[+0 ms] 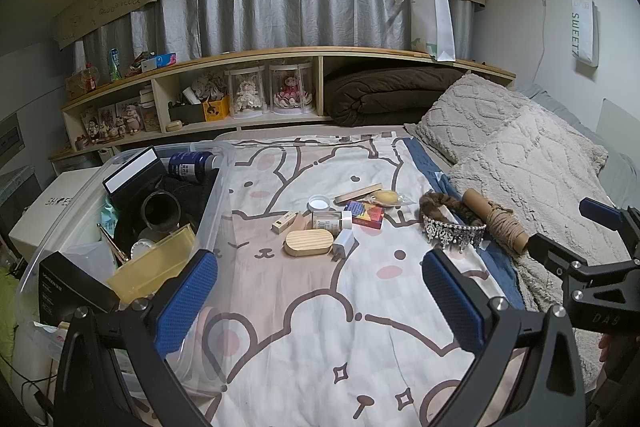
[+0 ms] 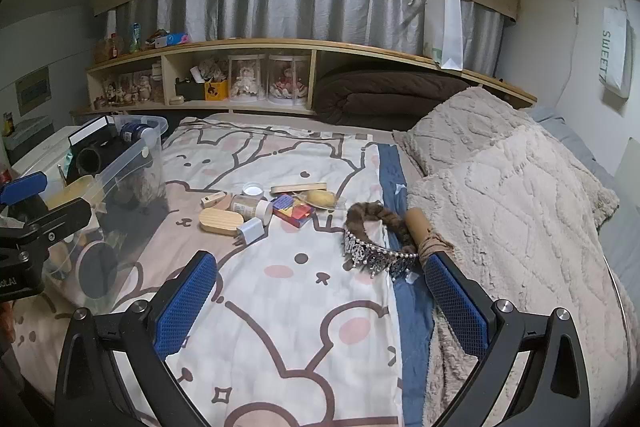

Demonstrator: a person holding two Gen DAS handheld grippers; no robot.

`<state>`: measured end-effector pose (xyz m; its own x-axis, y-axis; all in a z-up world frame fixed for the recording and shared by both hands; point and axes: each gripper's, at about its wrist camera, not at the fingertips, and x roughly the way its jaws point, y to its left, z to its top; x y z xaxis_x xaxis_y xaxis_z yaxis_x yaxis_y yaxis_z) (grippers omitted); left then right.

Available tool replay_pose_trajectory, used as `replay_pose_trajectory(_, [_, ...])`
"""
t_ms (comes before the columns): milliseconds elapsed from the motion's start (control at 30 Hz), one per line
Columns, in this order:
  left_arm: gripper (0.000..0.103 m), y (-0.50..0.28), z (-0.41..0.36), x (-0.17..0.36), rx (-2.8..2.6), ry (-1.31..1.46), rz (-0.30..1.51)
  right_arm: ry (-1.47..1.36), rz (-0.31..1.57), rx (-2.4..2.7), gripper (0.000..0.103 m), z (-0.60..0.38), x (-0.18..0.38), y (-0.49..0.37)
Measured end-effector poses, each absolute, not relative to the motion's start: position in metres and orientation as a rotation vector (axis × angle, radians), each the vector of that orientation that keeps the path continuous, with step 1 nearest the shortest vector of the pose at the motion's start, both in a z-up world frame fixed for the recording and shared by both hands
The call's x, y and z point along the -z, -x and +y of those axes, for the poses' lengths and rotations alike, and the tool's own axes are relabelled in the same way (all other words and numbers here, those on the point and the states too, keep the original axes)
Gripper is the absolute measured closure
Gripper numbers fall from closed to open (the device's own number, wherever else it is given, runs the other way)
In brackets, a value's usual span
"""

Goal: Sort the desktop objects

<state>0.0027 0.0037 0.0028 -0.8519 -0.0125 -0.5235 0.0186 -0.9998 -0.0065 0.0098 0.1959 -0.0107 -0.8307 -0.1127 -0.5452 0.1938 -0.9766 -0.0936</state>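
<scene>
Bed scene, bear-print sheet (image 1: 320, 327) spread flat. Left gripper (image 1: 320, 291) hovering low over the near part of the sheet, tilted downward, jaws spread wide, nothing between the blue pads (image 1: 188, 299). Right gripper (image 2: 320, 291) likewise wide apart and empty, tilted down over the sheet, right pad just in front of the twine roll (image 2: 424, 231).

Small clutter gathered mid-sheet, ahead of both grippers: oval wooden box (image 1: 308, 242) nearest, white charger plug (image 1: 343, 242) touching its right end, small bottle with a white cap (image 1: 330, 219) lying on its side just behind. Loose white lid (image 1: 319, 203) farther back, beside a flat wooden strip (image 1: 358, 193). Colourful little box (image 1: 364, 213) right of the bottle, yellowish lump in clear wrap (image 1: 386, 197) just behind it. Small slim carton (image 1: 286, 221) left of the bottle.

Well to the right, at the blue edge of the sheet: beaded tiara (image 1: 454, 233) standing on its rim, brown furry headband (image 1: 440, 203) behind and touching it, twine roll on a cardboard tube just right of both, against the fluffy beige blanket (image 1: 520, 167).

Clear plastic bin (image 1: 224, 163) at the far left edge of the bed, already crowded: dark blue bottle (image 1: 192, 165) lying at the far end, black box with a white edge (image 1: 134, 171), black tube (image 1: 160, 209), yellow tray (image 1: 156, 263) at the near end.

Wooden shelf (image 1: 240, 57) along the far wall, doll cases inside, grey curtain (image 1: 280, 15) above.
</scene>
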Motion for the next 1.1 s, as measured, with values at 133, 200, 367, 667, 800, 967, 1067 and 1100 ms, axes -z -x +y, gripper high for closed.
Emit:
replay_pose_trajectory(133, [0.0,-0.003,0.004,-0.003,3.009,-0.85,0.016,-0.836,0.217,2.853,0.0,0.196,0.011,-0.01])
replay_pose_trajectory(200, [0.0,-0.003,0.004,-0.003,3.008,-0.85,0.018,-0.837,0.217,2.853,0.0,0.195,0.011,-0.01])
replay_pose_trajectory(367, [0.0,-0.003,0.003,-0.002,3.004,-0.848,0.019,-0.839,0.215,2.848,0.0,0.195,0.011,-0.01])
replay_pose_trajectory(667, [0.0,0.001,0.001,0.008,2.989,-0.861,0.022,-0.856,0.209,2.842,0.0,0.196,0.017,-0.006])
replay_pose_trajectory(800, [0.0,0.007,0.005,0.017,2.985,-0.916,0.005,-0.906,0.195,2.839,0.0,0.201,0.028,0.004])
replay_pose_trajectory(967, [0.0,0.014,0.021,0.036,2.98,-0.986,-0.035,-1.004,0.176,2.843,0.0,0.212,0.048,0.02])
replay_pose_trajectory(1067, [0.0,0.019,0.032,0.051,2.988,-1.055,-0.048,-1.093,0.15,2.827,0.0,0.221,0.064,0.031])
replay_pose_trajectory(1100, [0.0,0.021,0.034,0.056,2.992,-1.078,-0.045,-1.12,0.155,2.821,0.0,0.222,0.069,0.036])
